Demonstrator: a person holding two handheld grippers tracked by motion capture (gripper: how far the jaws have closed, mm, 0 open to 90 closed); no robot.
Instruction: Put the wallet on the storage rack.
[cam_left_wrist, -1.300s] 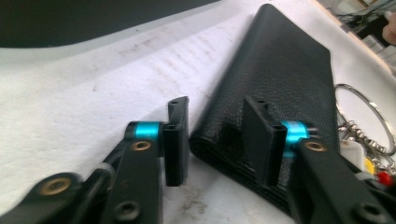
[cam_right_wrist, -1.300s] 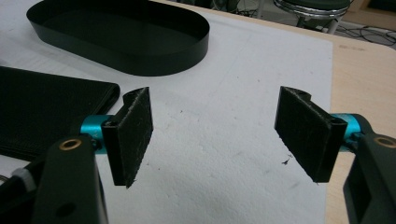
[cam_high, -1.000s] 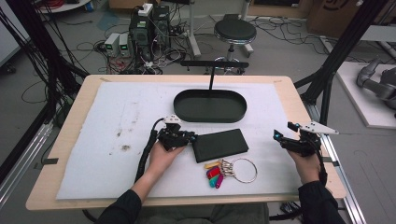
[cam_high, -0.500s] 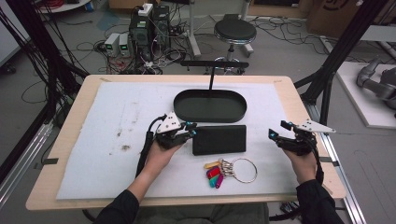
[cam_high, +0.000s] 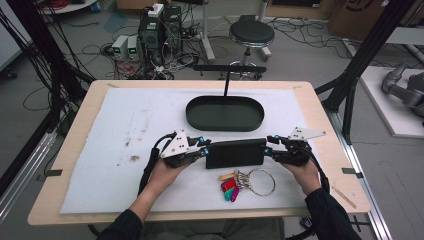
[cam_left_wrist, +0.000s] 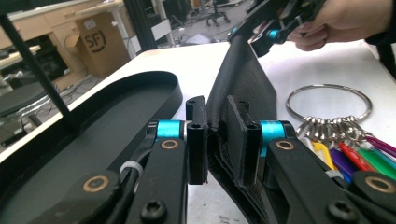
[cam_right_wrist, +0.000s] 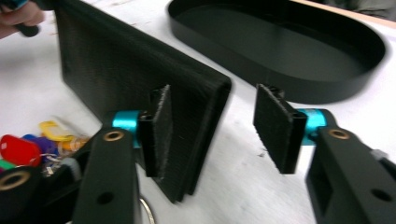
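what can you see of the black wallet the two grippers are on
The black wallet is a flat, folded rectangular piece with a woven, fabric-like surface. It stands tilted on its long edge over the white mat, between the oval black tray and the key ring. The left gripper clamps one end. At the other end, the right gripper has just been closing; one pad touches, the other stands apart.

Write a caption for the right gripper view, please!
Right claw open around the end of a black wallet, black oval tray behind.
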